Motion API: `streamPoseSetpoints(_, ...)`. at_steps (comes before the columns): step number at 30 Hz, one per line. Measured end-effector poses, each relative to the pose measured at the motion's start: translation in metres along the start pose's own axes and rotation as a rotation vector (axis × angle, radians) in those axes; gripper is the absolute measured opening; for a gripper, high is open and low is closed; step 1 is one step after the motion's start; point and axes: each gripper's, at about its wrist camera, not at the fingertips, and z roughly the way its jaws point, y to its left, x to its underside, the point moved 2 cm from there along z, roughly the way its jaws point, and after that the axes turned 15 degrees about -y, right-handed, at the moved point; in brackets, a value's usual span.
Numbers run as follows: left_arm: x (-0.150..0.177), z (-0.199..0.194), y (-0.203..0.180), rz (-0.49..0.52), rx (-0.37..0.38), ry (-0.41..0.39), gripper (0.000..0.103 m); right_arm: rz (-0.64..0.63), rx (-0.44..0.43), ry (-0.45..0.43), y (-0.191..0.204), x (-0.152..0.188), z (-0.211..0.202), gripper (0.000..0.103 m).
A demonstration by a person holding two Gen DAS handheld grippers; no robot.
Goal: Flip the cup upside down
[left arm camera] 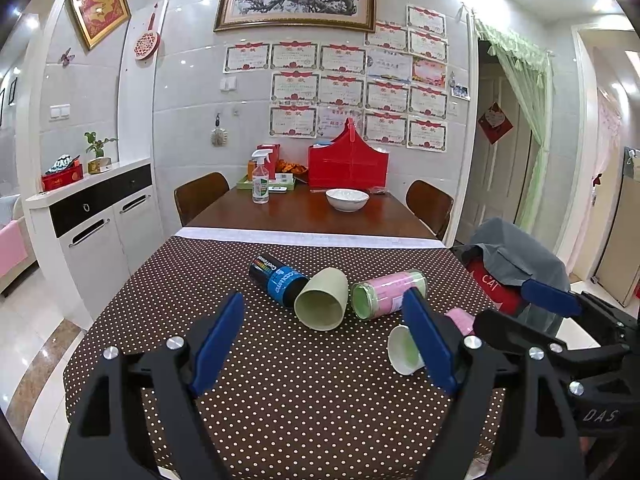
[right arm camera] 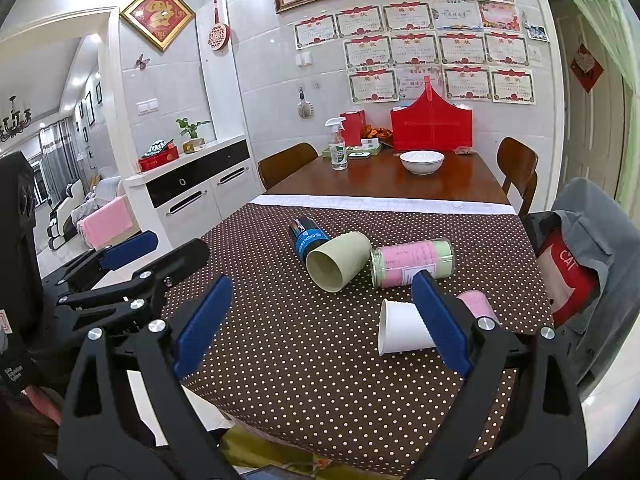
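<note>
Jaws on your left gripper [left arm camera: 324,336] and right gripper [right arm camera: 324,320] stand released, gripping nothing, above the worktop's [right arm camera: 320,380] near edge. Your right gripper's blue pad hides part of the white paper cup [right arm camera: 402,330] lying on its side near the right edge. Beyond it, mid-worktop, the green cup [right arm camera: 338,262] lies tipped, touching a dark can [right arm camera: 306,238] and just beside a jar [right arm camera: 412,262]. A bowl [right arm camera: 422,161] sits far back.

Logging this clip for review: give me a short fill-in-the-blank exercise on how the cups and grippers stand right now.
1. The green cup lies on its ____.
2. The left gripper and the right gripper both have their jaws ____.
3. The white paper cup rests on the ____ tablecloth.
4. The white bowl sits on bare ____.

Missing words: side; open; polka-dot; wood
</note>
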Motion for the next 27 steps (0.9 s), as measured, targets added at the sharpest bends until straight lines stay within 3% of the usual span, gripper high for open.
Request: streamPoseSetpoints(27, -0.0047, 0.0013, -0.0011, 0.016, -0.01, 0.028, 0.08, 0.017, 0.006, 0.025, -0.0032, 0.0008, 0.0016, 0.09)
